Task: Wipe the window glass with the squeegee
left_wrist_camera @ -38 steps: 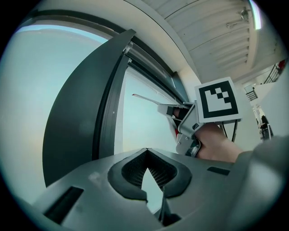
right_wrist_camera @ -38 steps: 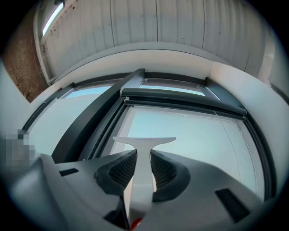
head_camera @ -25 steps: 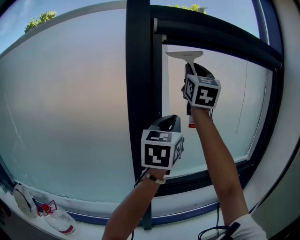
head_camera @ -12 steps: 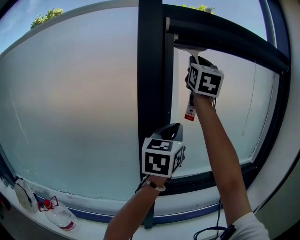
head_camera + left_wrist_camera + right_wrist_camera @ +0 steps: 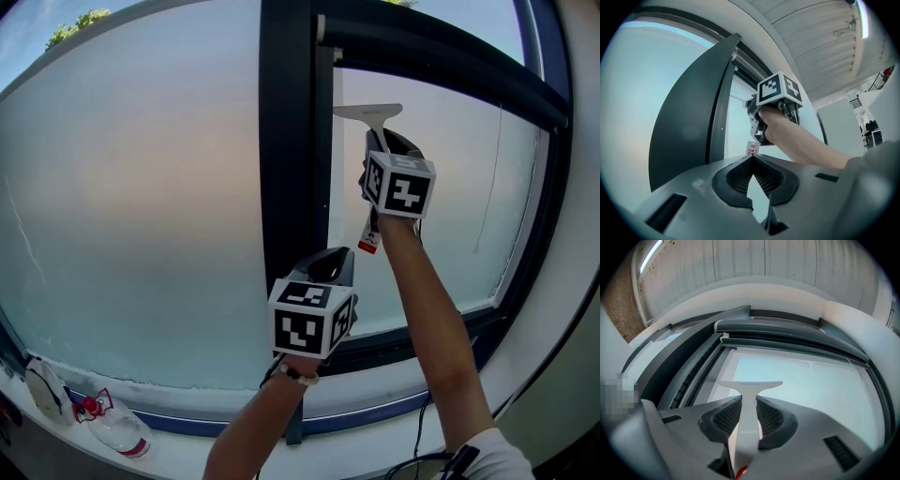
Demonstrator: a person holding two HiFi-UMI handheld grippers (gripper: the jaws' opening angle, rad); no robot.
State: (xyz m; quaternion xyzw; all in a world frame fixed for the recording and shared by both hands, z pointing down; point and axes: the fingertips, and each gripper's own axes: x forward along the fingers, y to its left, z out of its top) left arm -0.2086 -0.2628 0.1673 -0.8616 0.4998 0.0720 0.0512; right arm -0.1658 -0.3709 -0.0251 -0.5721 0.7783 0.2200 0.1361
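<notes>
Just beside squeegee (image 5: 369,114), dark mullion (image 5: 292,141).

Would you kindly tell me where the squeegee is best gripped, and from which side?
Grip the squeegee by its narrow straight handle, coming from the tail end below the wide T-shaped blade, as the right tongs do: jaws shut on the handle's two sides, leaving the blade free to lie along the glass.

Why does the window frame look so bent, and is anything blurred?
Head view: the wide lens bows the dark window frame; the bright frosted glass backlights everything. Right gripper view: same bowing, white plastic squeegee sharp, a mosaic patch at left. Left gripper view: black corners.
</notes>
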